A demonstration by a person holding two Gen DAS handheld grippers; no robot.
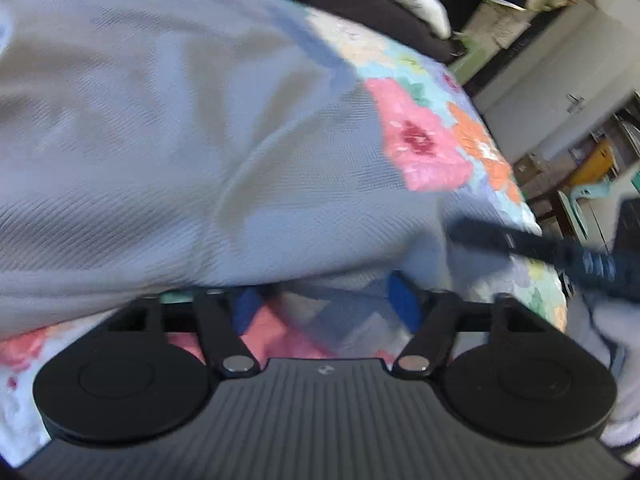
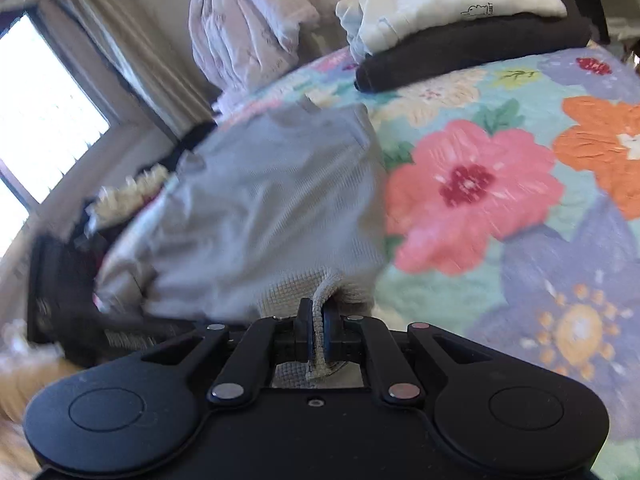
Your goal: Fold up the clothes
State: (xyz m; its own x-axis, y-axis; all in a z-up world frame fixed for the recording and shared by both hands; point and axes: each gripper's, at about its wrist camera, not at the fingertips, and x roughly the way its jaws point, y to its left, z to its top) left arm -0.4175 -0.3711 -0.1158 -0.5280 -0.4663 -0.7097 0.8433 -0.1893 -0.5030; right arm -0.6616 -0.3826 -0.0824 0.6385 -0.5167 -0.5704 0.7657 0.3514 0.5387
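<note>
A pale grey waffle-knit garment (image 1: 160, 140) lies on a flower-print bedspread (image 1: 428, 148) and fills most of the left wrist view. My left gripper (image 1: 324, 300) is open, its blue pads wide apart at the garment's near edge, with a fold of the cloth between them. In the right wrist view the same garment (image 2: 260, 208) stretches away from me. My right gripper (image 2: 317, 332) is shut on its hem, which bunches between the pads. The right gripper's dark body shows at the right of the left wrist view (image 1: 560, 252).
A folded black garment (image 2: 472, 56) with a folded white one (image 2: 448, 4) on top sits at the bed's far side. A pale bundle of bedding (image 2: 248, 24) and a curtained window (image 2: 44, 112) are behind. The bedspread (image 2: 520, 200) lies to the right.
</note>
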